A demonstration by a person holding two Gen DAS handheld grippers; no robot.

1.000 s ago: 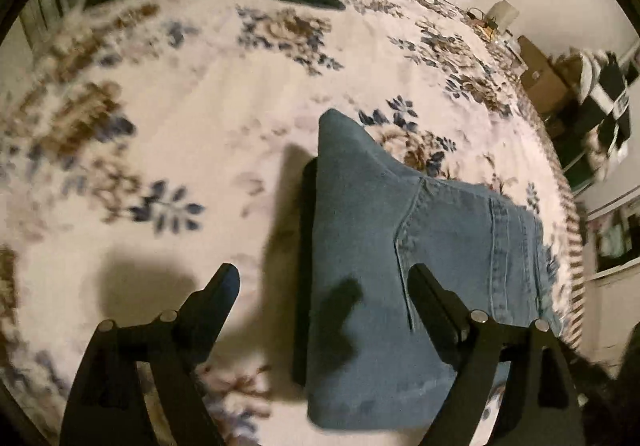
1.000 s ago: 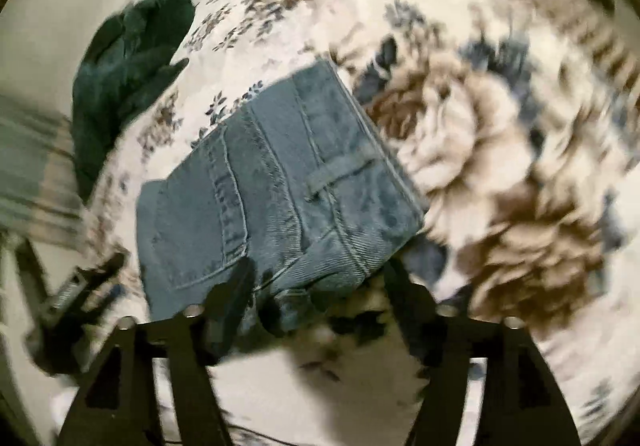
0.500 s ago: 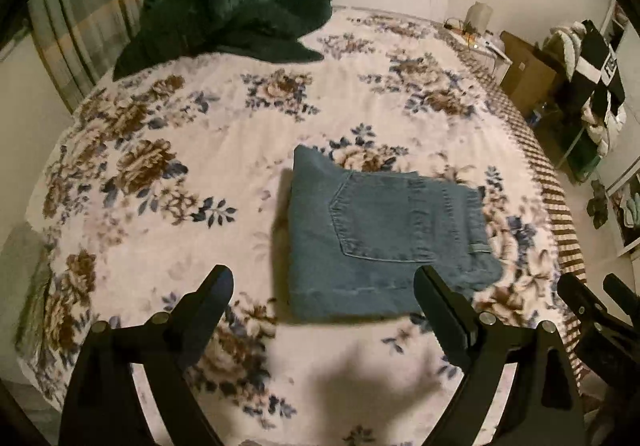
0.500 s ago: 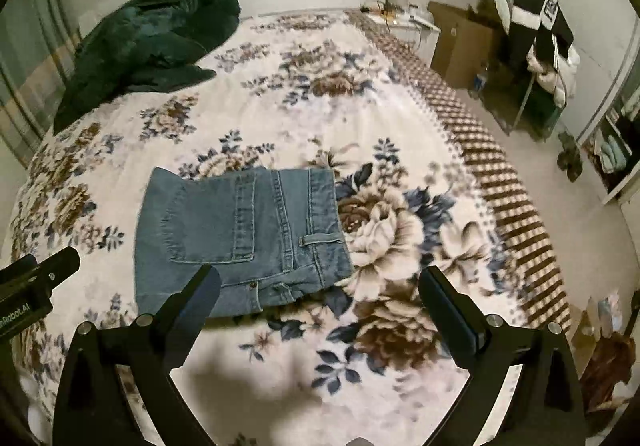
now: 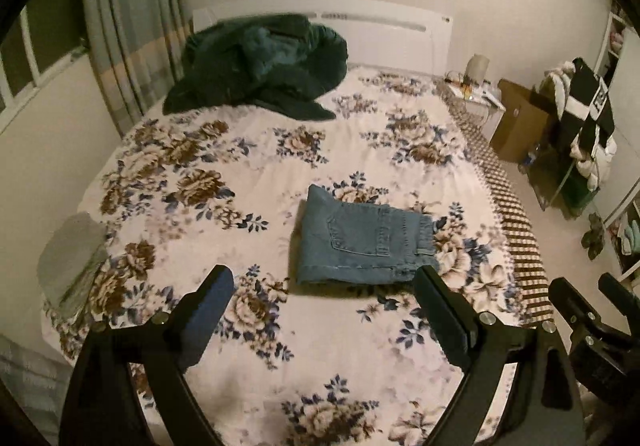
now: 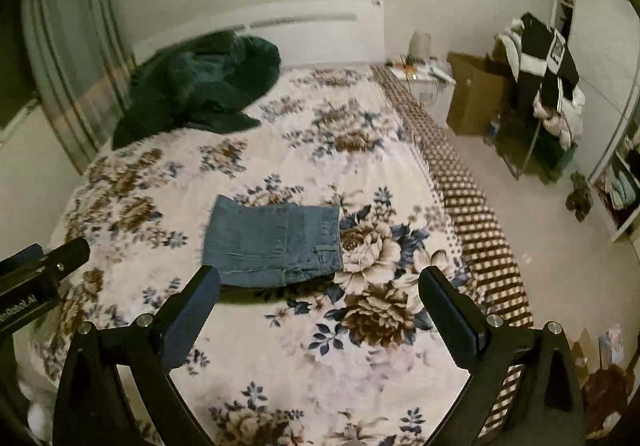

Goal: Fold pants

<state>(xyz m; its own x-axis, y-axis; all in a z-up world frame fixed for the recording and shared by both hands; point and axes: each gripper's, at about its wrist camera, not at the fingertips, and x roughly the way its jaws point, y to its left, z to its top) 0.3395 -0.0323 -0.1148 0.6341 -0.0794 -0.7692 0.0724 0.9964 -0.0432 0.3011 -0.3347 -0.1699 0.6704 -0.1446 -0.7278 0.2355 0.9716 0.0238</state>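
On the left edge of the floral bed cover [image 5: 168,214], a grey folded item [image 5: 70,260] is seen, too blurred to identify. Further in, a dark green garment [image 5: 260,64] is heaped near the white headboard [image 5: 380,30]. The left gripper [image 5: 324,298] is held above the near part of the bed, jaws wide apart and empty. At mid-bed, the jeans [image 5: 360,242] are laid as a compact rectangle, back pocket uppermost, well apart from both tools. The folding is judged essentially complete; at most a slight squaring of the bundle's uneven right end would remain. The right gripper [image 6: 320,290] is likewise held clear, jaws spread, nothing between them. How many layers lie beneath the top fold cannot be made out. To the right, a cardboard box [image 6: 476,98] and clothes on a rack [image 6: 544,70] are seen, with details lost to dim light and blur.
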